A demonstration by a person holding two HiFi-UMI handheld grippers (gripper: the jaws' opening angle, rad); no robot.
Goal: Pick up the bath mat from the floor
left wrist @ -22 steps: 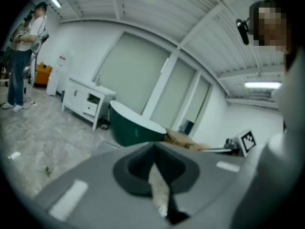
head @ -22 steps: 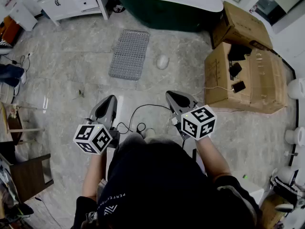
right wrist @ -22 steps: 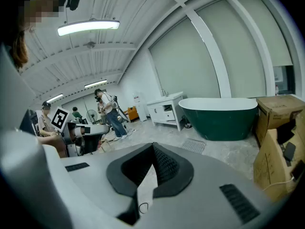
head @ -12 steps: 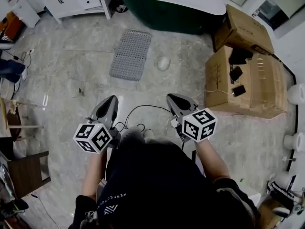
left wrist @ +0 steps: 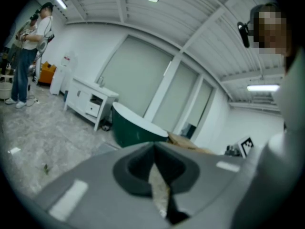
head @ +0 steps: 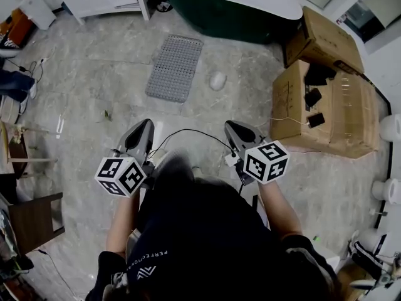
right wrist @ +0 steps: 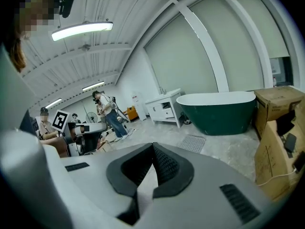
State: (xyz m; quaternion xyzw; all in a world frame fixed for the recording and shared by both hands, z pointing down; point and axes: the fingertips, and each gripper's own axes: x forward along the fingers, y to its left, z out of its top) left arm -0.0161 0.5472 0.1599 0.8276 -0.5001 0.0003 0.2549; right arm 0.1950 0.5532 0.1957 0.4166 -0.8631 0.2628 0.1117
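The bath mat (head: pixel 175 68) has drifted slightly down the head view. It lies flat on the floor (head: pixel 94 93), well ahead of the left gripper (head: pixel 145 124) and right gripper (head: pixel 231 126), both with jaws pressed together, empty. It looks light, floppy and studded, so pinching its near edge seems best.

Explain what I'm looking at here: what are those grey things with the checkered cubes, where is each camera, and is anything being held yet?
No robot arm here: a person holds a gripper in each hand, the left gripper and the right gripper; the marker cubes are part of them. The head view looks down from the person's head. The other two views ride on each gripper, looking along its jaws. Both show the jaws together with nothing between them. The grey bath mat lies flat on the floor ahead, near the green bathtub, untouched. A small white object lies beside it, cardboard boxes to the right.
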